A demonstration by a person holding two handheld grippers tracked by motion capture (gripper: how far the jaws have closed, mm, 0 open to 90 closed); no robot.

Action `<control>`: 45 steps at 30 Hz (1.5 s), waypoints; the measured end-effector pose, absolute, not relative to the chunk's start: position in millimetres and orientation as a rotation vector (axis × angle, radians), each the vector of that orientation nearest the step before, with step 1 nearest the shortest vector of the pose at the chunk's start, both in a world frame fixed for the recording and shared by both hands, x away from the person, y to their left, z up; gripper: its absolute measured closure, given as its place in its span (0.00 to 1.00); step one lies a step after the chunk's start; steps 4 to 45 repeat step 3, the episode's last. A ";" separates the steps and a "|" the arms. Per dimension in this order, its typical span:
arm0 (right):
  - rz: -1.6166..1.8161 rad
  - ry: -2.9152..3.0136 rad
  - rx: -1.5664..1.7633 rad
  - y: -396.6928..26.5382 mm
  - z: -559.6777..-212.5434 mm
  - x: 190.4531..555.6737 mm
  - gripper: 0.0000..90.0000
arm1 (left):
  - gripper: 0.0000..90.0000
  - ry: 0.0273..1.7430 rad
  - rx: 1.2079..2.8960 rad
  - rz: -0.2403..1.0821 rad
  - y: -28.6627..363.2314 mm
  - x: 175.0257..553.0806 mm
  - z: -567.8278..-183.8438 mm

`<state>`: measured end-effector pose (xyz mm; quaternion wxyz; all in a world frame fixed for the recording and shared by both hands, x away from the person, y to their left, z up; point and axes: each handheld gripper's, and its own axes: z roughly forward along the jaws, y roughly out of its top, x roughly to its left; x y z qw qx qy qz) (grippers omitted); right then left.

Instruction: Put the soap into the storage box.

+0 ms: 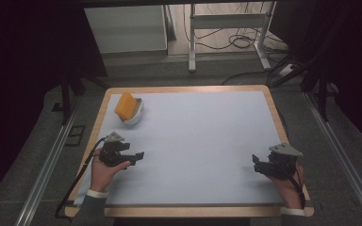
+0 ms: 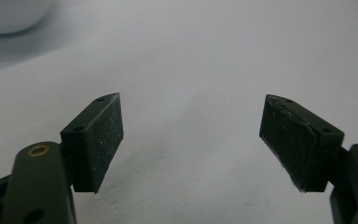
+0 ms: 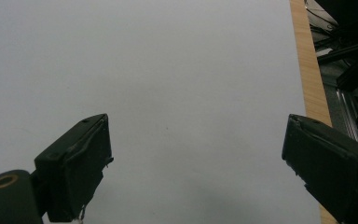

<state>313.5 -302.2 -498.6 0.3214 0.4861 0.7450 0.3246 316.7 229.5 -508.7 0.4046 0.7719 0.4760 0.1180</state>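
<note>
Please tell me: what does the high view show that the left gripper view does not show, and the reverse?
High view alone: the yellow sponge standing in the white bowl, the table's wooden edge, both hands, the right gripper, and the floor with cables behind the table. Left gripper view alone: the grainy inner faces of the left gripper pads, spread wide apart with nothing between. Both share: the pale table surface, the bowl and the left gripper.

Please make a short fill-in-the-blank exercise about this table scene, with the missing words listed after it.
1. The yellow sponge sits in a white ____.
2. The bowl is nearer to the ____ gripper.
3. The jaws of the left gripper are ____.
4. The right gripper holds ____.

Missing words: bowl; left; open; nothing
</note>
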 end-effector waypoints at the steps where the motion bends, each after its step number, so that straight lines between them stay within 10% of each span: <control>1: 0.853 1.957 1.277 -302.2 -498.6 313.5 0.09 | 0.25 1.201 1.948 0.298 229.5 316.7 -508.7; 45: 0.851 1.957 1.273 -302.0 -498.1 314.0 0.09 | 0.25 1.203 1.959 0.295 229.5 317.0 -509.6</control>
